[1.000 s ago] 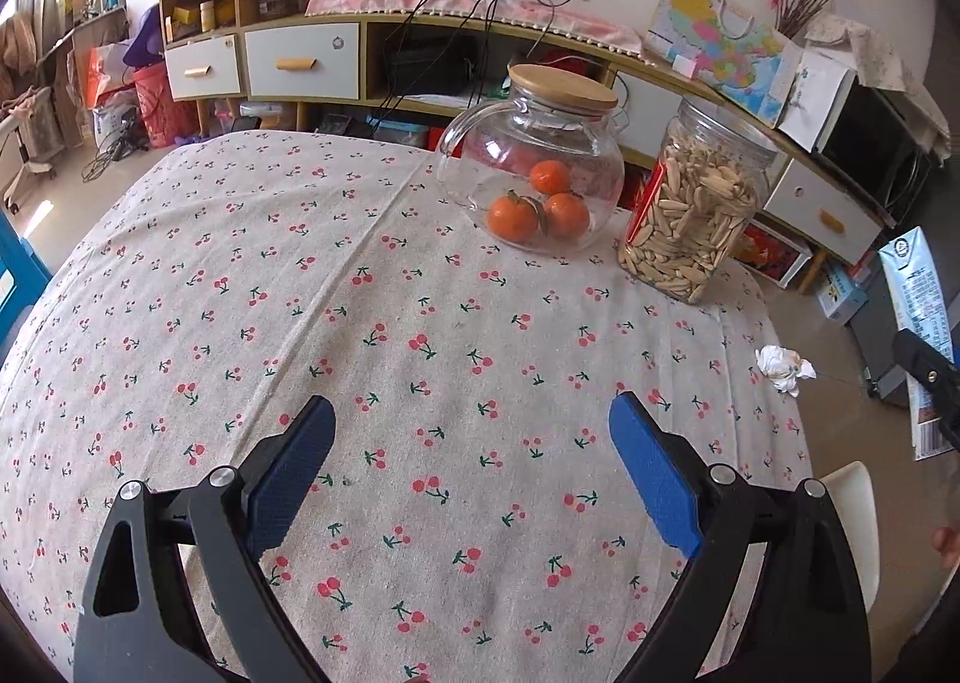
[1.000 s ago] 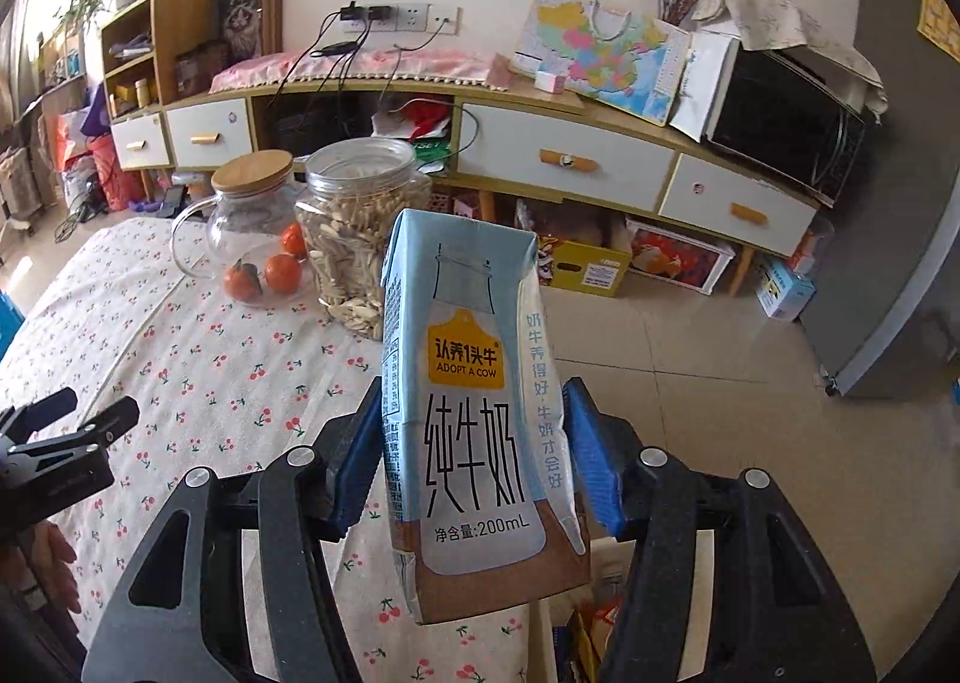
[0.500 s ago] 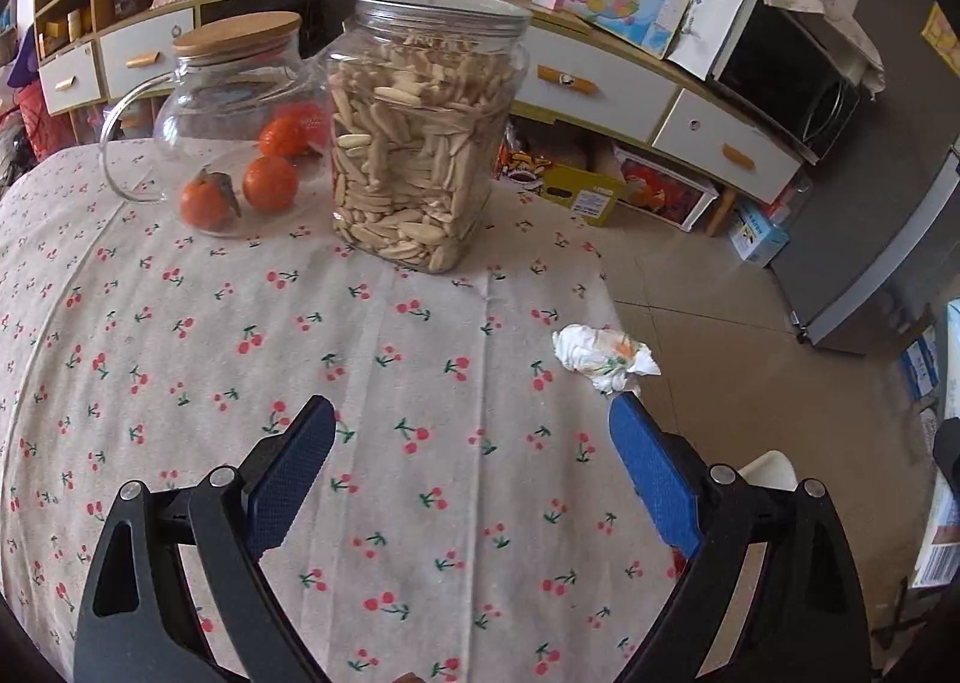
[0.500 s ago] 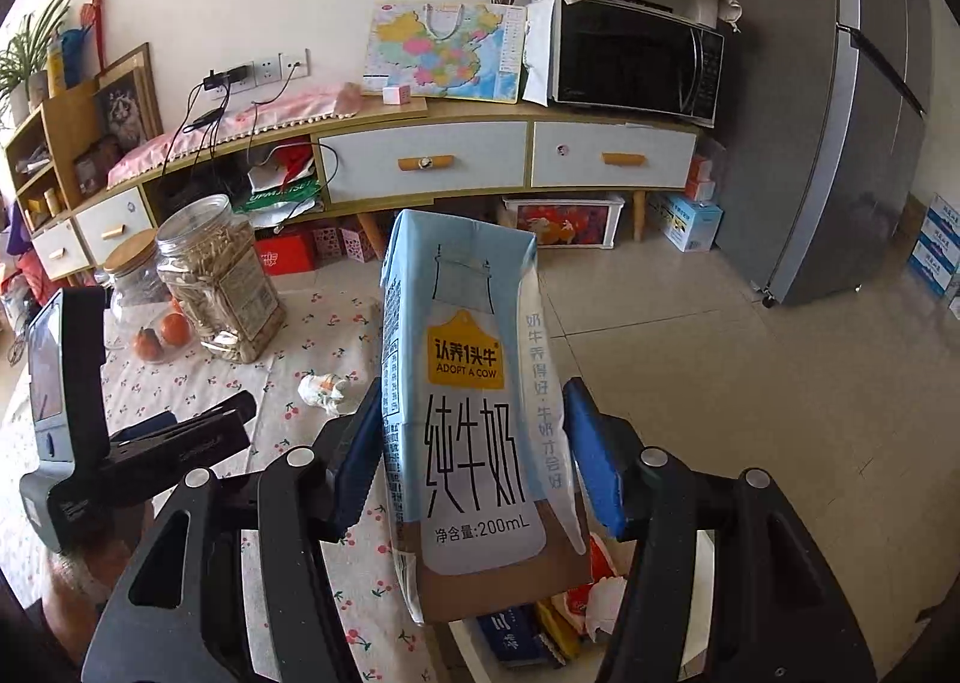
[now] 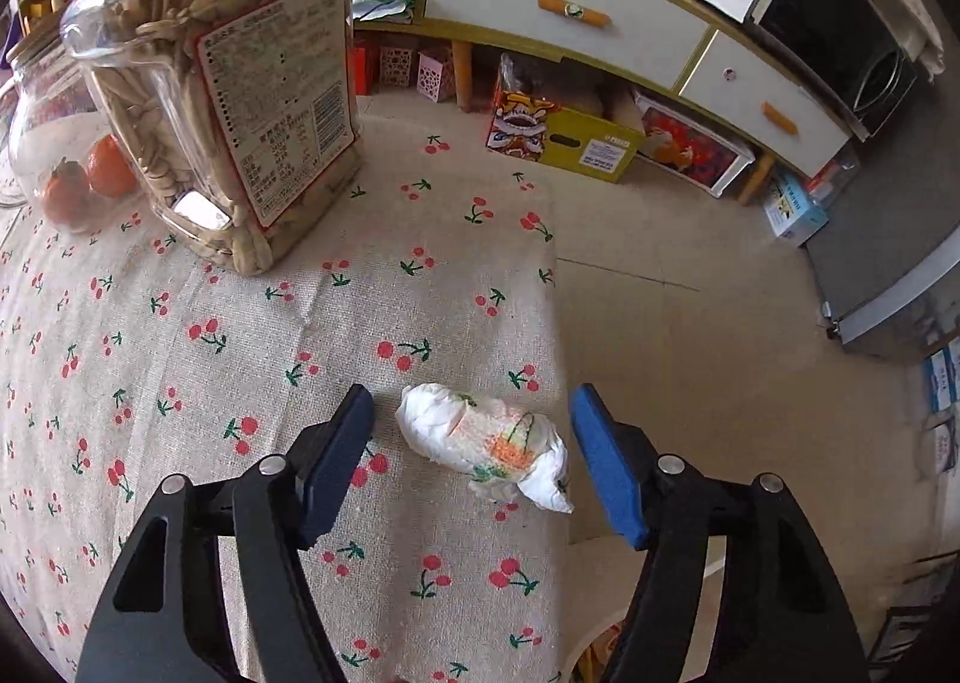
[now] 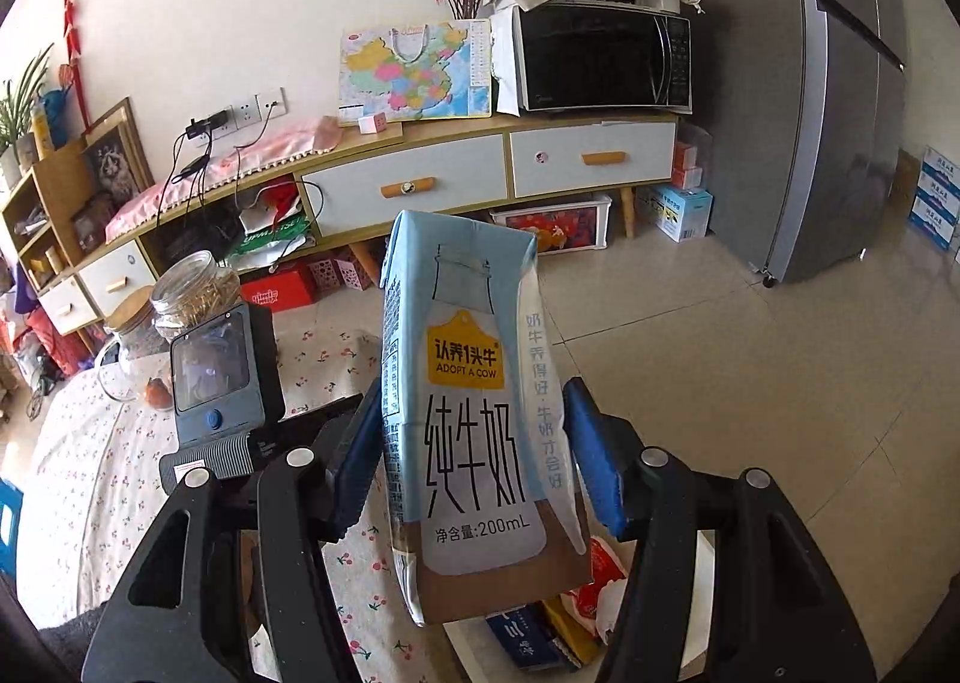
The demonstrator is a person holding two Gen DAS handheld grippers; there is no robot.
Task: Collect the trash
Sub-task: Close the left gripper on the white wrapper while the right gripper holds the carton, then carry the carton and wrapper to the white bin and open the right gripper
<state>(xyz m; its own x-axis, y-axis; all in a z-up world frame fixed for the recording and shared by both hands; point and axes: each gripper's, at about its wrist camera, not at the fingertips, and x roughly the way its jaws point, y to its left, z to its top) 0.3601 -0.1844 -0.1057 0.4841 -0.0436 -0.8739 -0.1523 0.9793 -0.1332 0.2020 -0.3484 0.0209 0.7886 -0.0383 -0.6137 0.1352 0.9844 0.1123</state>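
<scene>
A jar of seeds (image 5: 228,101) stands on the cherry-print tablecloth (image 5: 180,359); a microwave (image 6: 603,56) tops the sideboard (image 6: 456,173).

Seed jar (image 5: 222,101) well behind (table edge rightward)

Left gripper (image 5: 474,464), right gripper (image 6: 474,458): black frames, blue pads, silver screws

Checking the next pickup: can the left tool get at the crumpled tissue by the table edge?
Probably yes. The left tool is open, its fingers either side of the crumpled tissue, nothing between them; the seed jar stands well back.
</scene>
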